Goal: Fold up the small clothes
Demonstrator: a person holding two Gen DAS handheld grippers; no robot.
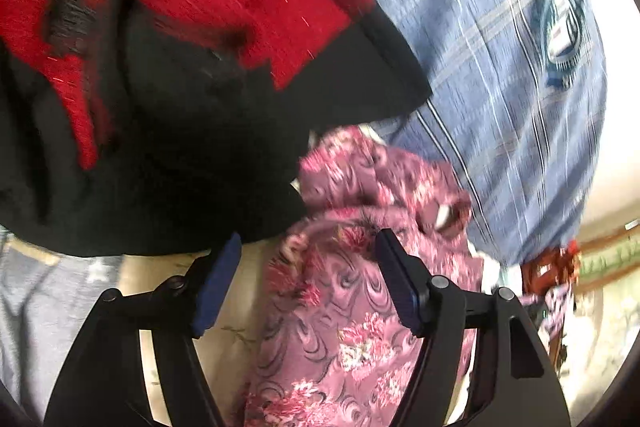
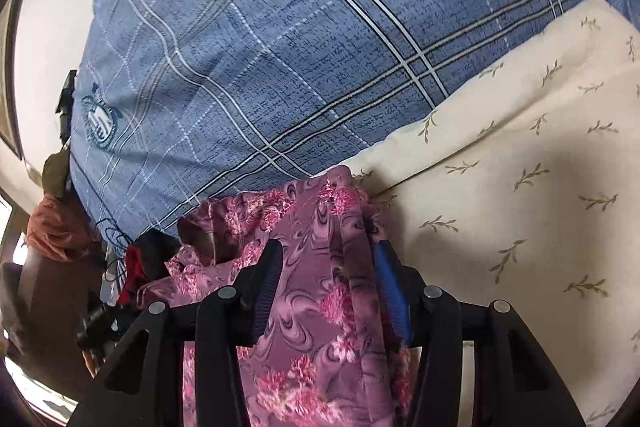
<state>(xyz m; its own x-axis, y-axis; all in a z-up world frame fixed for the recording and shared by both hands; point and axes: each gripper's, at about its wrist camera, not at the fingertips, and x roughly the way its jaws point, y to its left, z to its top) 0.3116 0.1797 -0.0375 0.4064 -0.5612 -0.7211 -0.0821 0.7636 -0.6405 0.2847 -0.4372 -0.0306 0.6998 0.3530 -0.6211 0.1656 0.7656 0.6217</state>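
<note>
Fingers (image 2: 326,263) spread; one floral garment (image 2: 320,307); one plaid pillow (image 2: 280,47)

Bright daylight, left view motion-blurred, right view sharp; fisheye bending, dark vignetted corners

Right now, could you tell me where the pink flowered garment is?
The pink flowered garment lies low in both wrist views, between each gripper's open fingers, just below the blue checked pillow and beside the cream sheet.
</note>
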